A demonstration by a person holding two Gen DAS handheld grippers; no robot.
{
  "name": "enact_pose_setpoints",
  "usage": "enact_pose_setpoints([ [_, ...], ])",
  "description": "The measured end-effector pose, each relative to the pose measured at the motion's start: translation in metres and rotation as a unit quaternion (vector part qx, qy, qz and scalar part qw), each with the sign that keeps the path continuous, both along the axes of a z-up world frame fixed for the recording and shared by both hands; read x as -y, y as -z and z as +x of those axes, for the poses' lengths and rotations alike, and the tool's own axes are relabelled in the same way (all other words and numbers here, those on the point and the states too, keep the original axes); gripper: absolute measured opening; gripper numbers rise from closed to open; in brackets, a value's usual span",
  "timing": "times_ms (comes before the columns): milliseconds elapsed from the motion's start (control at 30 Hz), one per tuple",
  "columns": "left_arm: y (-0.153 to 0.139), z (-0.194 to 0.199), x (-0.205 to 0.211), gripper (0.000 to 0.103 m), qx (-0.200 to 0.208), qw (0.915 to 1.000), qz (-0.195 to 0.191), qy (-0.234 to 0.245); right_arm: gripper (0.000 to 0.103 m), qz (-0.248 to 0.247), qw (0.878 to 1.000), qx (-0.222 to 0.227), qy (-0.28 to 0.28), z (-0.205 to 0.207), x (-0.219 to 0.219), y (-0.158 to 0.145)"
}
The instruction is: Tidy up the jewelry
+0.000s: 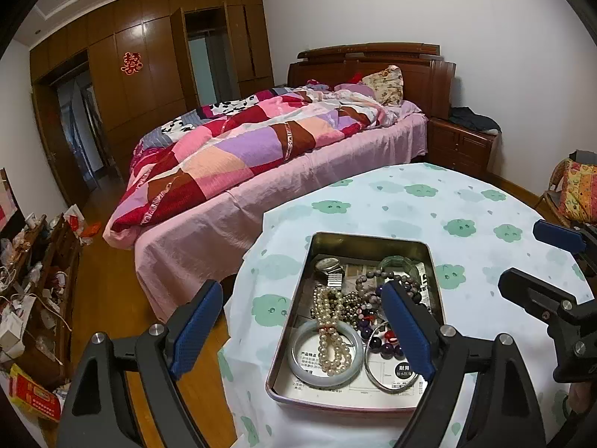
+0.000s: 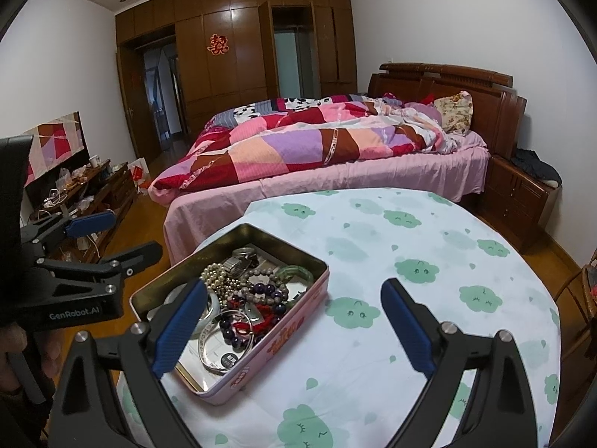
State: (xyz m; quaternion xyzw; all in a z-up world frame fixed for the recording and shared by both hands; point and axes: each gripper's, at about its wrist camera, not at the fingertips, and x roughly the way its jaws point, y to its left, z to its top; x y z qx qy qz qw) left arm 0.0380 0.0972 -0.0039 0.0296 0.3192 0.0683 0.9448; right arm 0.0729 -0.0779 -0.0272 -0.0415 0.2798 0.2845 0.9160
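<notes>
A metal tin (image 1: 373,240) (image 2: 298,332) sits on the round table, holding tangled jewelry: a pearl strand (image 1: 330,330) (image 2: 214,274), a pale jade bangle (image 1: 298,354), a silver bangle (image 1: 373,377) (image 2: 212,364), a watch (image 1: 330,270) (image 2: 238,259), dark bead bracelets (image 1: 367,298) (image 2: 266,291) and a green bangle (image 2: 294,272). My left gripper (image 1: 302,326) is open and empty, hovering over the tin's near left part. My right gripper (image 2: 294,323) is open and empty over the tin's right wall; it also shows in the left wrist view (image 1: 537,257).
The table (image 2: 429,261) wears a white cloth with green cloud faces. A bed (image 1: 242,156) with a patchwork quilt stands behind it. A nightstand (image 2: 522,194) is at the right, a cluttered low cabinet (image 1: 33,298) at the left.
</notes>
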Motion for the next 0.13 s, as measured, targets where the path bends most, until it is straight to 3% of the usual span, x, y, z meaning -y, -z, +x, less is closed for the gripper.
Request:
enact_pose_setpoints([
  [133,0.0013,0.0003,0.0002,0.087,-0.001,1.0,-0.002,0.003,0.096,-0.001,1.0,-0.001,0.001,0.0,-0.0011,0.001],
])
